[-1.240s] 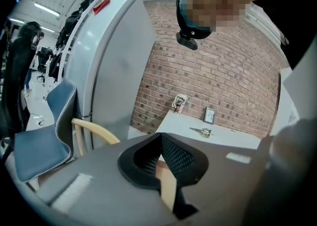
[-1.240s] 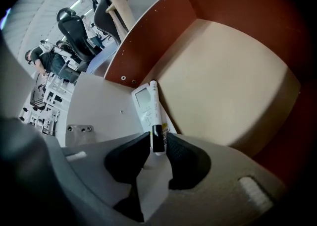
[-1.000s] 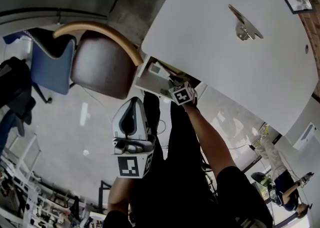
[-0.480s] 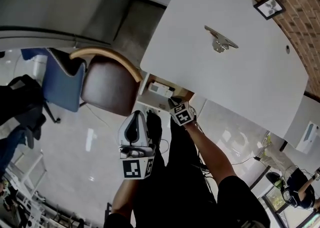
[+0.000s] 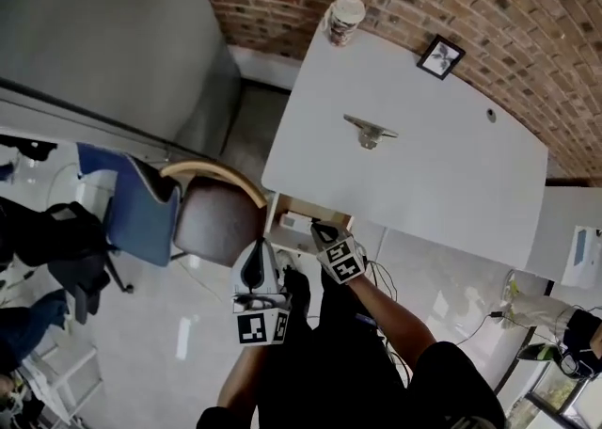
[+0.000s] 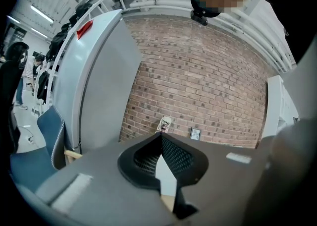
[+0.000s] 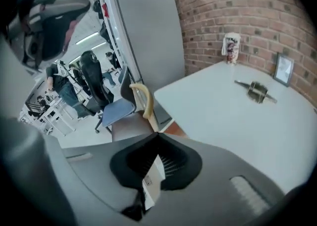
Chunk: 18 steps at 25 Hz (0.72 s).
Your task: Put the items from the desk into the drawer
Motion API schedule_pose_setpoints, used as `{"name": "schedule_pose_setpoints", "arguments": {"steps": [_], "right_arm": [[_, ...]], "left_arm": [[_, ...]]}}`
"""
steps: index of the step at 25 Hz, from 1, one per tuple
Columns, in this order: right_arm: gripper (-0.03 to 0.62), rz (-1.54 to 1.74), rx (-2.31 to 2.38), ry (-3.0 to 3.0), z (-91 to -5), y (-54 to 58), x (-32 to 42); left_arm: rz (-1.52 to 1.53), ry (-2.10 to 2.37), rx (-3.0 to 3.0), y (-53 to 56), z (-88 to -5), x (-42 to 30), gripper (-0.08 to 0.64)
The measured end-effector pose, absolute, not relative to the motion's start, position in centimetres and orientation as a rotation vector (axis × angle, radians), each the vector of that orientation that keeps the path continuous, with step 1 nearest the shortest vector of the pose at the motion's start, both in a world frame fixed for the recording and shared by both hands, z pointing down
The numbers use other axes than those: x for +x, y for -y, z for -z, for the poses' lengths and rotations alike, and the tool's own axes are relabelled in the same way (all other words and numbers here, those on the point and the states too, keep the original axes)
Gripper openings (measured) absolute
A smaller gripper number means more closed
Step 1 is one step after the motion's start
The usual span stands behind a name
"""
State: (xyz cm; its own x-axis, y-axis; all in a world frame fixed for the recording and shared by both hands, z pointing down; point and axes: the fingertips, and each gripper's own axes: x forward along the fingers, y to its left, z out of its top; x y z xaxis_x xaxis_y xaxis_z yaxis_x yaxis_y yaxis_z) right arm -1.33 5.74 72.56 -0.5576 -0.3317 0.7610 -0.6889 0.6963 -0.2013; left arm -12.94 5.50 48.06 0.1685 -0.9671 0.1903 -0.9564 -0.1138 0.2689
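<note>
So three things are on the white table (image 5: 442,182). A silver metal gadget (image 5: 369,132) lies roughly mid-table. A paper cup (image 5: 344,17) stands at the far corner by the brick wall (image 5: 527,32). A small picture frame (image 5: 440,56) is propped near the wall too, well apart from the cup. None of them is touching either tool.

The drawer (image 5: 310,209) is pulled open under the near left corner of the table, and you can see a white box (image 5: 295,223) lying inside it.

The right tool (image 7: 157,140) hangs just above that open drawer, angled down. Its jaws have just been closing and now the tips meet with nothing pinched between them. The white bit showing through the slot lower down looks like the box beneath, though I can't say that for sure.

The left tool (image 6: 160,137) is held beside it, a bit nearer the person. It points about level toward the wall, tips pressed together and empty too.

Off to the left of the table there's a brown chair (image 5: 212,220) with a curved wooden back. A blue chair (image 5: 141,215) is just past that, and a big grey cabinet (image 5: 103,32) stands against the brick.
</note>
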Motion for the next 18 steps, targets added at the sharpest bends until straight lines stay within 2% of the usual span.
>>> {"name": "schedule_pose_setpoints", "arguments": {"steps": [8,18], "right_arm": [[0.005,-0.511,1.124,2.417,-56.6,-0.9,0.1],[0.005,-0.306,1.349,2.598,-40.8,-5.1,3.7]], "left_arm": [[0.104,1.748,2.297,-3.9,-42.8,-10.7,0.020],[0.151,1.696,2.393,-5.6,-37.6,-8.5,0.020]]}}
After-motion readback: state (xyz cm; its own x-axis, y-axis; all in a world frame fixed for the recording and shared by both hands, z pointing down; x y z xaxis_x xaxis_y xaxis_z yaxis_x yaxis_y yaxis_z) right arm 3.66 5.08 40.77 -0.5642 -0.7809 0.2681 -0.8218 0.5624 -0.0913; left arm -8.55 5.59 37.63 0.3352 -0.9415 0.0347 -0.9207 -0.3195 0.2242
